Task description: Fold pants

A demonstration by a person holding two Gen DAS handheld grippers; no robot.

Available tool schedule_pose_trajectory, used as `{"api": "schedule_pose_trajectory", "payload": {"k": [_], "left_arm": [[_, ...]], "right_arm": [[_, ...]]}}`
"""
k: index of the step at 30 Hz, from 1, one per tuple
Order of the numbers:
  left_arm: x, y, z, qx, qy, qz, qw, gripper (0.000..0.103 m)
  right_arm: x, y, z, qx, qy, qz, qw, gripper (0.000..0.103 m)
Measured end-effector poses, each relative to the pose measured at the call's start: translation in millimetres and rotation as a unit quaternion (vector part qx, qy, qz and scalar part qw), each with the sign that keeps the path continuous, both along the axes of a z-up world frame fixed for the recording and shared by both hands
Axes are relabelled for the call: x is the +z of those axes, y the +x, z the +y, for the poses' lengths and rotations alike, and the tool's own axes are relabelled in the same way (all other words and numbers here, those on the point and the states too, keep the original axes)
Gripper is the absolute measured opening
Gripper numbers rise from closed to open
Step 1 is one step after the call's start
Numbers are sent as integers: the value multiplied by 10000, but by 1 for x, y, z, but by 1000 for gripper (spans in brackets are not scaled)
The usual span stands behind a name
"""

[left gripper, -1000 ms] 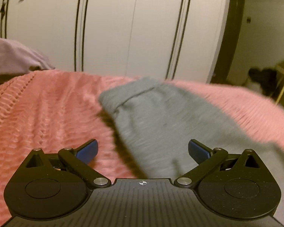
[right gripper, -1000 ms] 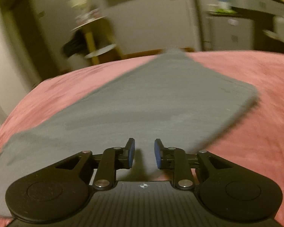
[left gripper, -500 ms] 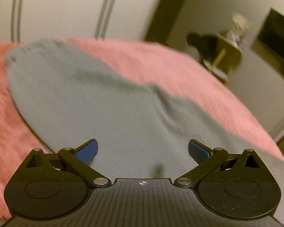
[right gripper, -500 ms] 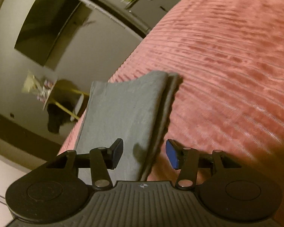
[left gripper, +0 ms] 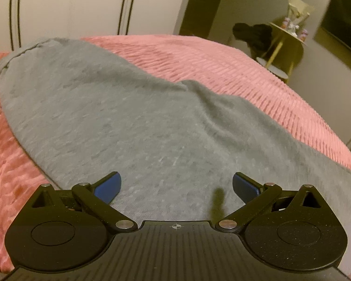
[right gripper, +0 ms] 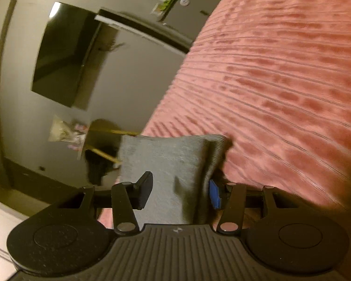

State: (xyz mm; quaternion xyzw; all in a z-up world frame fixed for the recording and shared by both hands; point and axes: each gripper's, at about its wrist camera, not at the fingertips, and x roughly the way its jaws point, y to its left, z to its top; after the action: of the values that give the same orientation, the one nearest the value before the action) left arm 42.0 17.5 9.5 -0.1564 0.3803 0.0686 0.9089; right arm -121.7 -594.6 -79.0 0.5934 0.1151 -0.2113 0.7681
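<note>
- Left wrist view: left gripper (left gripper: 176, 187) hovers with jaws wide apart above grey knit pants (left gripper: 119, 126), lying flat on the ribbed pink bedspread (left gripper: 222, 70).
- Right gripper (right gripper: 180, 193), jaws apart, straddles the pants' folded edge (right gripper: 166, 161); bare bedspread lies beyond that edge.

The pants (left gripper: 133, 126) are grey, of soft heathered knit, and lie on a pink ribbed bedspread (left gripper: 222, 70). In the left wrist view they spread broad and mostly flat from about 10 o'clock, where a stitched hem edge curls slightly, down through the centre to 4 o'clock. A soft ridge of folds rises toward 1 o'clock from the middle. In the right wrist view the pants (right gripper: 166, 164) show a narrow end near the bedspread's edge, its ribbed band at 1 o'clock of the cloth. That end seems doubled in layers, though blur makes this uncertain.
</note>
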Motion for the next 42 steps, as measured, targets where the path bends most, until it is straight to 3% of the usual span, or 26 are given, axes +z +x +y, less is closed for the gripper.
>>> {"api": "schedule_pose_trajectory", "payload": {"k": [5,11,13,17,23,28,32,37,42], "left_arm": [[-3,2,0,-1,-10,27,10000,103],[-3,2,-2,-5,-6,63,10000,103],[-2,2,-3,-12,-2,77,10000,103],[-2,1,0,16,-87,72,9999,103],[-2,0,0,15,-124,73,9999,103],[-1,-1,1,17,-183,54,9998,103],[0,-2,2,27,-215,32,9998,103],[0,-2,0,0,-204,16,9998,103],[0,-1,-1,-26,-207,4,9998,103]], "right_arm": [[0,9,-12,71,-230,217,9995,22],[2,15,-19,109,-95,274,9995,23],[7,16,-19,109,-127,408,9990,14],[37,24,-7,271,-766,633,9947,9],[96,46,27,762,-1657,365,9826,9],[130,71,67,1387,-2259,258,9639,9],[142,90,109,1995,-2766,346,9394,9],[137,105,170,2877,-3217,509,9006,10],[118,109,231,3703,-3336,642,8646,10]]}}
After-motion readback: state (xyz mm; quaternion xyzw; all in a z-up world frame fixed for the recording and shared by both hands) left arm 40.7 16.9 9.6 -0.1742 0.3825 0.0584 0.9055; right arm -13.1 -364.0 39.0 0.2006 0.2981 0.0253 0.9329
